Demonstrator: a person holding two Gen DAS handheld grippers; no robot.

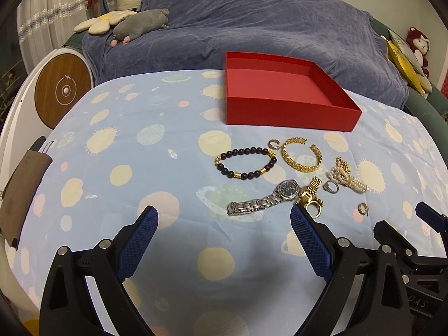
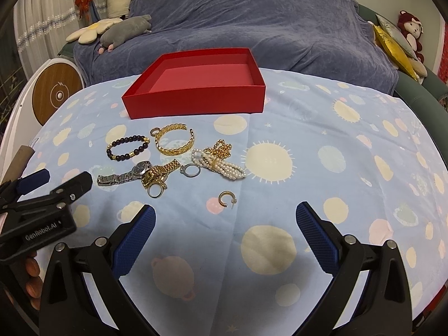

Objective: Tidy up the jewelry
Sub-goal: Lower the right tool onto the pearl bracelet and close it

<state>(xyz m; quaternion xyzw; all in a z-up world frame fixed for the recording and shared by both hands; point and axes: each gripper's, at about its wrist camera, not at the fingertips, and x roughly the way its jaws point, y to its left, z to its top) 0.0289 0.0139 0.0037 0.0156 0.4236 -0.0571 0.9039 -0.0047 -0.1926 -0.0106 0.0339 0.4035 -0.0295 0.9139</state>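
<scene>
An empty red box [image 1: 288, 112] [image 2: 196, 103] stands on the patterned blue cloth. In front of it lies jewelry: a dark bead bracelet [image 1: 245, 163] [image 2: 127, 148], a gold cuff [image 1: 301, 154] [image 2: 175, 139], a silver watch [image 1: 263, 200] [image 2: 123, 175], a gold watch with a ring [image 1: 308, 194] [image 2: 156, 177], a pearl bracelet [image 1: 347, 177] [image 2: 218, 162], a silver ring [image 2: 190, 170] and a small gold hoop [image 2: 226, 196]. My left gripper [image 1: 224, 218] is open, just short of the watches. My right gripper [image 2: 225, 215] is open too, just short of the hoop.
A sofa under a blue-grey throw [image 1: 252, 28] rises behind the table, with plush toys [image 1: 140, 25] on it. A round wooden-faced device [image 1: 63, 91] stands at the left. The right gripper's body [image 1: 406, 252] sits close beside my left one.
</scene>
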